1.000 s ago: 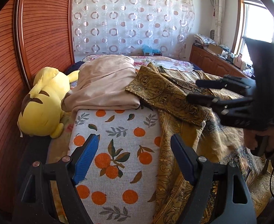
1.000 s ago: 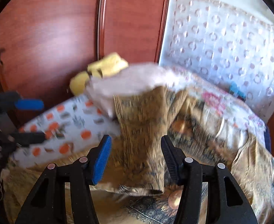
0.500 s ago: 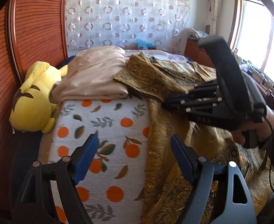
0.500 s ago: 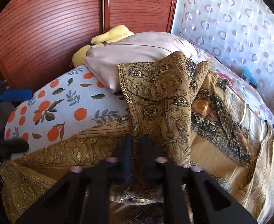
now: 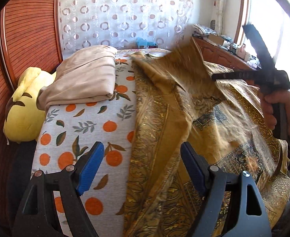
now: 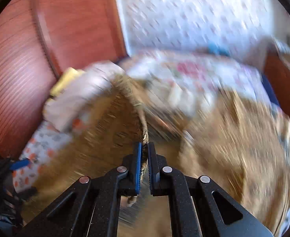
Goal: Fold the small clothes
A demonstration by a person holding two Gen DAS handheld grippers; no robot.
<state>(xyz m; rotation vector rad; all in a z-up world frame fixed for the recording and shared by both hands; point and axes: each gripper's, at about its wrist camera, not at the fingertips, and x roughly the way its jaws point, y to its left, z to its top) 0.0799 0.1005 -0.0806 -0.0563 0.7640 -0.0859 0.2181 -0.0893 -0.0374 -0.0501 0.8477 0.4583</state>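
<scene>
A gold patterned garment (image 5: 160, 130) lies spread over the right half of the bed. My right gripper (image 6: 144, 150) is shut on an edge of this garment (image 6: 113, 122), and the pinched cloth runs up between its blue pads. In the left wrist view the right gripper (image 5: 214, 77) holds a raised, blurred flap of the cloth above the bed, with a hand (image 5: 277, 108) on its handle. My left gripper (image 5: 141, 164) stands open low over the bed, where the orange-print sheet (image 5: 89, 130) meets the garment, with nothing between its fingers.
A folded beige cloth (image 5: 87, 77) lies at the back left of the bed, beside a yellow plush toy (image 5: 24, 108). A red wooden headboard (image 5: 26, 39) stands to the left. A curtain (image 5: 125, 13) hangs behind, and a wooden cabinet (image 5: 220, 55) stands under the window.
The right gripper shut on the gold garment's edge and swung right and up, lifting a flap off the beige cloth. The left gripper stayed open and drifted slightly lower and forward.
</scene>
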